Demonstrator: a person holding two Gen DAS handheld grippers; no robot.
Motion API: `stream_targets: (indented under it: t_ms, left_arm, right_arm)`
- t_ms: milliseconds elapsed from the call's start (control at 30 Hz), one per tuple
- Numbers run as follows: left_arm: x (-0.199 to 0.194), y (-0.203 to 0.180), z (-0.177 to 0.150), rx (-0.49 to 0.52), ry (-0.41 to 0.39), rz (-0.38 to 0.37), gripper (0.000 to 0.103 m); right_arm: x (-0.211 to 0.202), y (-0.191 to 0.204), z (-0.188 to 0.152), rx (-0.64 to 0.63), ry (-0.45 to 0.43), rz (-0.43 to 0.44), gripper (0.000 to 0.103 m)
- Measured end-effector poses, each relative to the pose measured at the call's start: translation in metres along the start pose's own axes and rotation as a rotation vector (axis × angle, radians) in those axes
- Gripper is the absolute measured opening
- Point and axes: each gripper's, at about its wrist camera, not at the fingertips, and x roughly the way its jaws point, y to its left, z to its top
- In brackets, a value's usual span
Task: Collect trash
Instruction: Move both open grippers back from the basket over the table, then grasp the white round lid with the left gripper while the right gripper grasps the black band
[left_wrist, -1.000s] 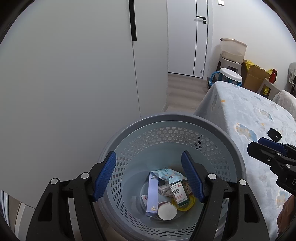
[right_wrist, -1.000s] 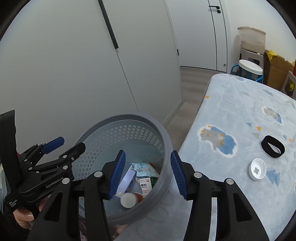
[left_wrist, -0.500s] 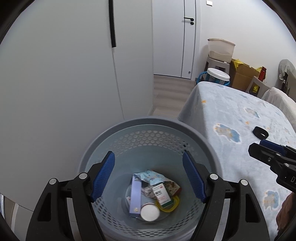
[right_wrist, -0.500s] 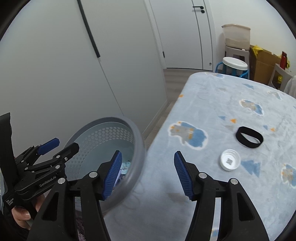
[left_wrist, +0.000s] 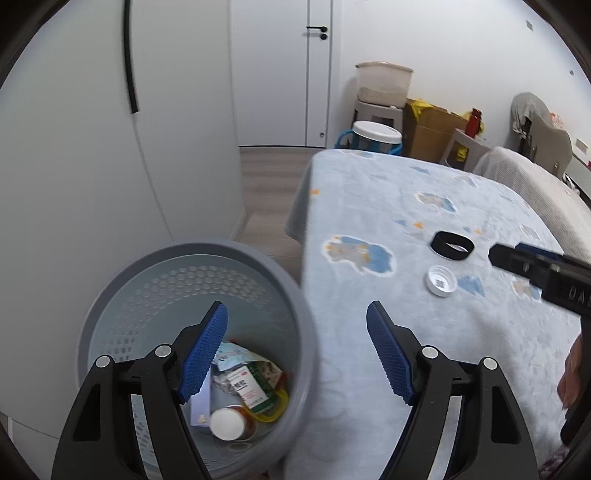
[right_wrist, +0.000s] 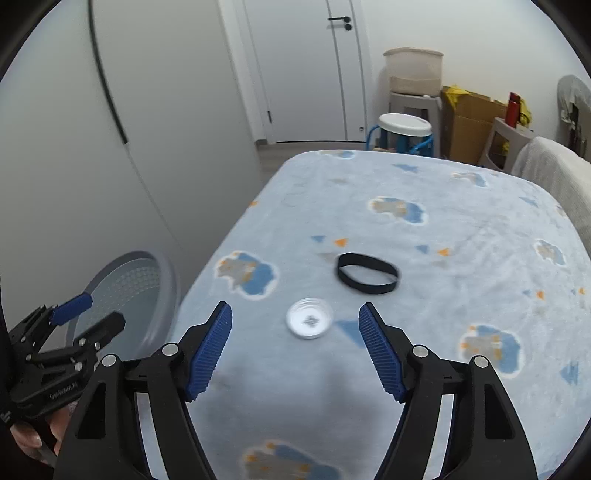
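Observation:
A white round lid (right_wrist: 309, 318) and a black elastic band (right_wrist: 368, 273) lie on the blue cloud-print tablecloth (right_wrist: 424, 236). My right gripper (right_wrist: 295, 332) hovers just short of the lid, its jaws opening with nothing between them. My left gripper (left_wrist: 297, 334) is open and empty, straddling the rim of the grey perforated bin (left_wrist: 199, 254). The bin holds several pieces of trash: a pill bottle (left_wrist: 229, 422), a small box (left_wrist: 249, 387) and wrappers. In the left wrist view the lid (left_wrist: 441, 280) and band (left_wrist: 452, 245) lie on the cloth, with the right gripper's fingertips (left_wrist: 506, 256) near them.
The bin (right_wrist: 129, 280) stands on the floor left of the table, against white cabinet doors (left_wrist: 110, 129). A white door, a stool with a plastic tub (left_wrist: 384, 83), a blue-and-white bucket (left_wrist: 375, 136) and cardboard boxes (right_wrist: 472, 122) stand beyond the table. A hand (right_wrist: 37, 435) holds the left gripper.
Both grippers swung right, away from the bin and over the table. The right gripper's jaws widened; the lid and band now lie just ahead of it. The trash in the bin is unchanged.

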Motion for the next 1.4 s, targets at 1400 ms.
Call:
stream_targets:
  t_ms: [1400]
  left_arm:
    - [0.120,-0.152,0.022,0.169,0.195,-0.124,0.065]
  right_arm:
    - [-0.024,-0.121,0.023,0.241,-0.086,-0.012,0.080]
